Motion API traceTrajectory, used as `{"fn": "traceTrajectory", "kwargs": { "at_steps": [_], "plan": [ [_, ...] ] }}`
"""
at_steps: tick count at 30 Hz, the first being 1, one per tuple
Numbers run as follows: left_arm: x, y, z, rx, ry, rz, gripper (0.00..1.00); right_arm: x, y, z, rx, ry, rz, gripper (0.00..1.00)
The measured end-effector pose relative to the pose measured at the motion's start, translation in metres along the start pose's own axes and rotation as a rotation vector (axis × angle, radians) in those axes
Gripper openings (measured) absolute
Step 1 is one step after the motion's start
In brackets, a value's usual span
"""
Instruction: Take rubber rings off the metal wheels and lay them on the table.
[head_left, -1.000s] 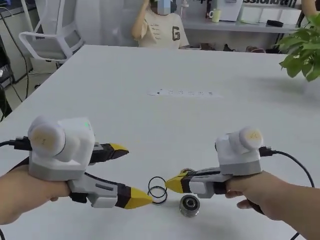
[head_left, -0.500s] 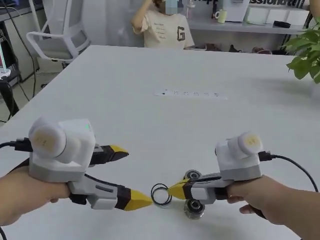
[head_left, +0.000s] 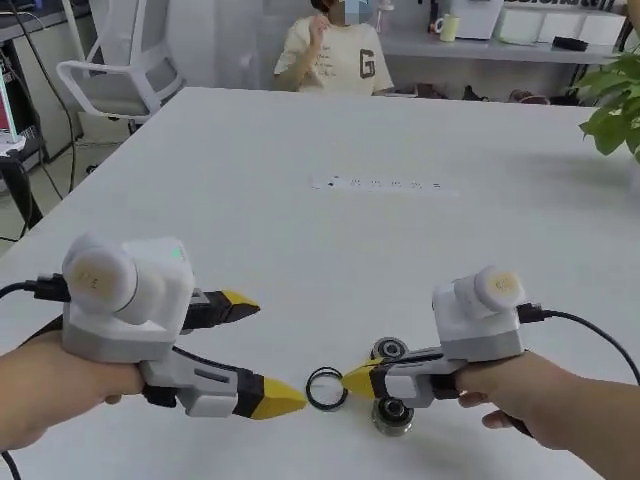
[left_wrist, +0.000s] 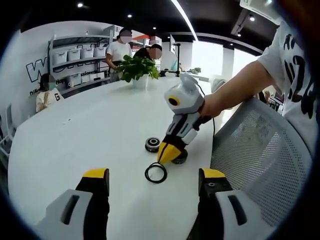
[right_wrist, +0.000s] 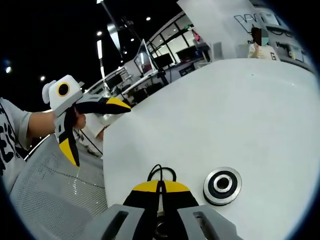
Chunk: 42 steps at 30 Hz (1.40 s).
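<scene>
Right fingers shut at the ring, left fingers wide open.

My right gripper (head_left: 350, 381) has its yellow fingers (right_wrist: 147, 189) pressed together, and their tips touch the edge of the black rubber ring (head_left: 325, 389), which lies flat on the white counter (head_left: 380, 250); I cannot tell whether they pinch it. My left gripper (head_left: 258, 350) hangs just beside the ring on its other side, its fingers (left_wrist: 95, 176) spread far apart, holding nothing and touching nothing. One metal wheel (head_left: 388, 350) sits on the counter just behind my right fingers, and a second wheel (head_left: 393, 415) lies partly under that gripper, on the side nearer me.
</scene>
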<state>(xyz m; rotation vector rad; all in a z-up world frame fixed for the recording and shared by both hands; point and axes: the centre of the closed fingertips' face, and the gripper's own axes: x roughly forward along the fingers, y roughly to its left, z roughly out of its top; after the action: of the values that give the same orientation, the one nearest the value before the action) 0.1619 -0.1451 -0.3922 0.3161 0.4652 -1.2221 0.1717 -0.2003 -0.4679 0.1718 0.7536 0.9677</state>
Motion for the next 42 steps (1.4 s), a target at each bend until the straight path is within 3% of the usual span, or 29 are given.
{"fn": "traceTrajectory", "kwargs": {
  "at_steps": [7, 14, 25, 42],
  "plan": [
    [0.000, 0.001, -0.006, -0.009, 0.010, 0.000, 0.70, 0.000, -0.001, 0.000, 0.002, 0.001, -0.007, 0.00],
    [0.001, 0.002, -0.006, -0.012, 0.016, 0.000, 0.70, -0.007, -0.007, 0.007, 0.008, -0.035, -0.022, 0.04],
    [0.007, 0.007, 0.005, -0.002, 0.008, -0.009, 0.68, -0.025, -0.008, 0.028, -0.006, -0.112, -0.038, 0.08],
    [0.031, 0.006, 0.024, 0.011, -0.003, -0.039, 0.66, -0.059, -0.024, 0.041, -0.057, -0.182, -0.112, 0.14]
  ]
}}
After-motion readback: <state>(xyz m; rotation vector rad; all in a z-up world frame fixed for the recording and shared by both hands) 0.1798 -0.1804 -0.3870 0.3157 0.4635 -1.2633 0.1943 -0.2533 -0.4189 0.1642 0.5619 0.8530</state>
